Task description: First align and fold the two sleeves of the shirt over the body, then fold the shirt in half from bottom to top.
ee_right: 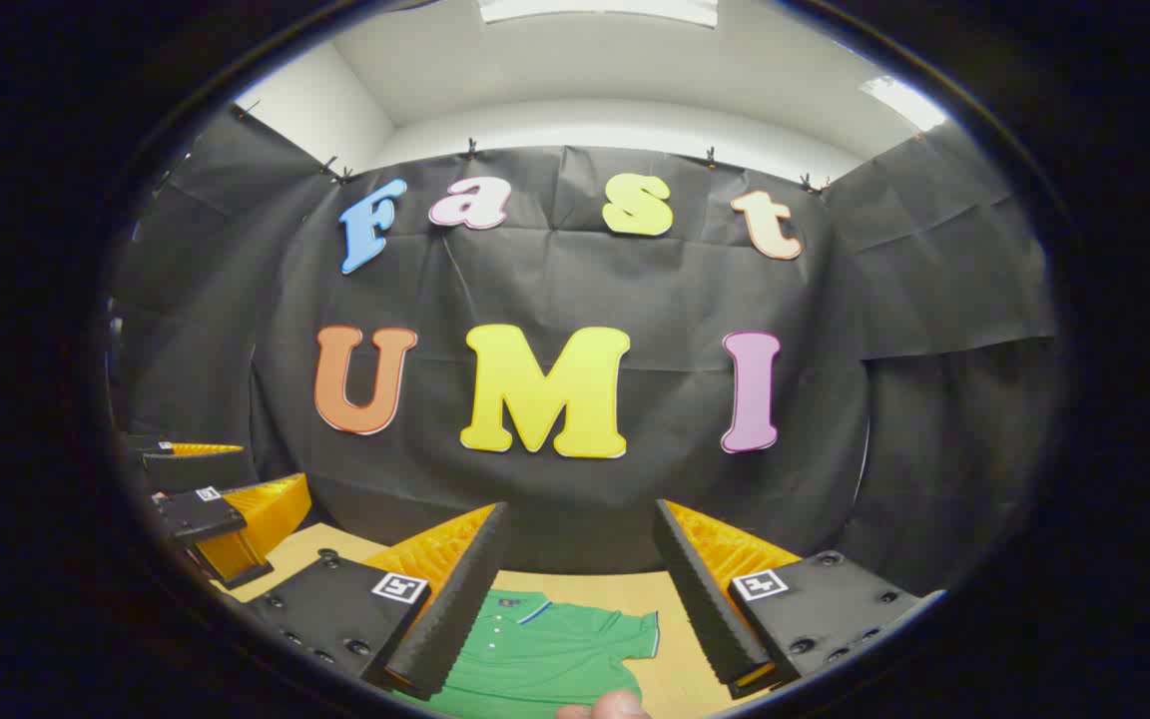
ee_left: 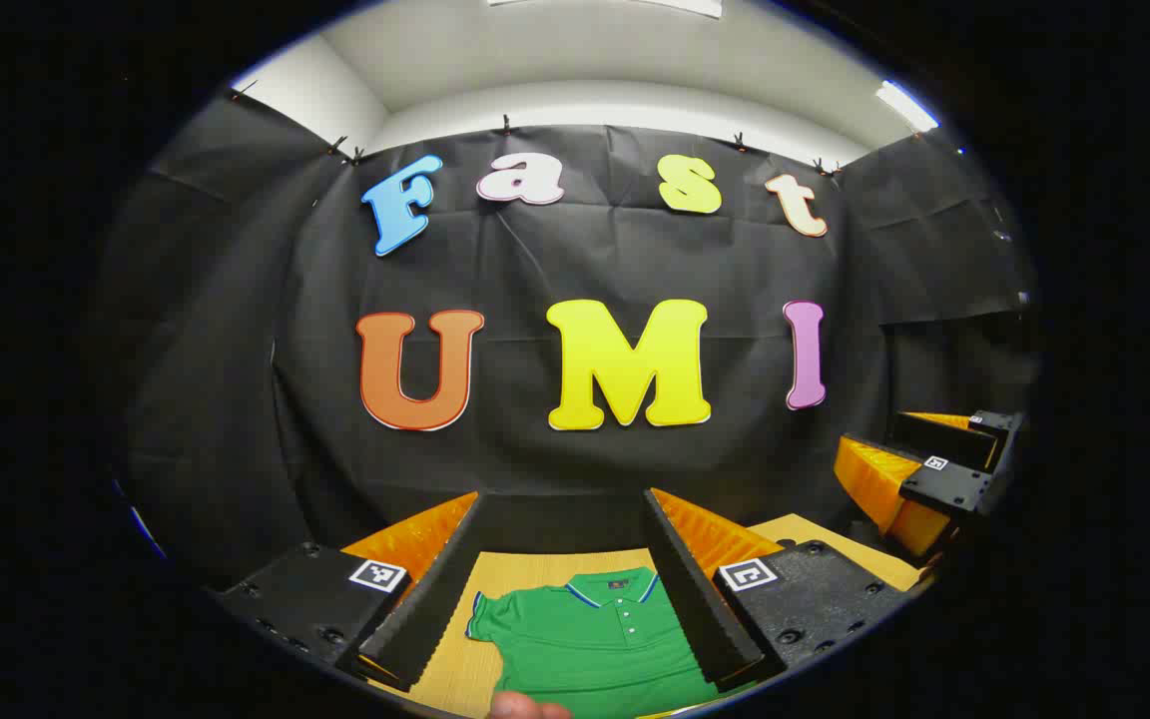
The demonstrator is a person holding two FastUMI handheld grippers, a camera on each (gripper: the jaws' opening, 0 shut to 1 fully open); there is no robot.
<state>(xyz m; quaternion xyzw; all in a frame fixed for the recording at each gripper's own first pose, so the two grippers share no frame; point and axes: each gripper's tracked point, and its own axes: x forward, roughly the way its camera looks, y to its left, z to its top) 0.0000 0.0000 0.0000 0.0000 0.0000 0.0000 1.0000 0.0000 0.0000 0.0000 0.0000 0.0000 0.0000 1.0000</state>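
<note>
One green polo shirt lies flat on the pale wooden surface, collar toward the booth's black cloth wall, with a buttoned placket and a thin blue-and-white edge on the collar. In the left gripper view the left claw hangs above the shirt with its two fingers spread wide, nothing between them; the collar and one short sleeve sit in the gap, the sleeve reaching out toward the left finger. Off to the right of that view the other claw is seen from the side, raised above the surface. In the right gripper view the right claw is likewise wide open and holds nothing; the shirt shows between its two fingers, one short sleeve lying out flat toward the right finger, the surface bare beside it. The left claw appears at the left edge of this view, apart from the shirt. A fingertip shows at the bottom edge of each view. Each claw carries two square black-and-white markers, one per finger mount.
</note>
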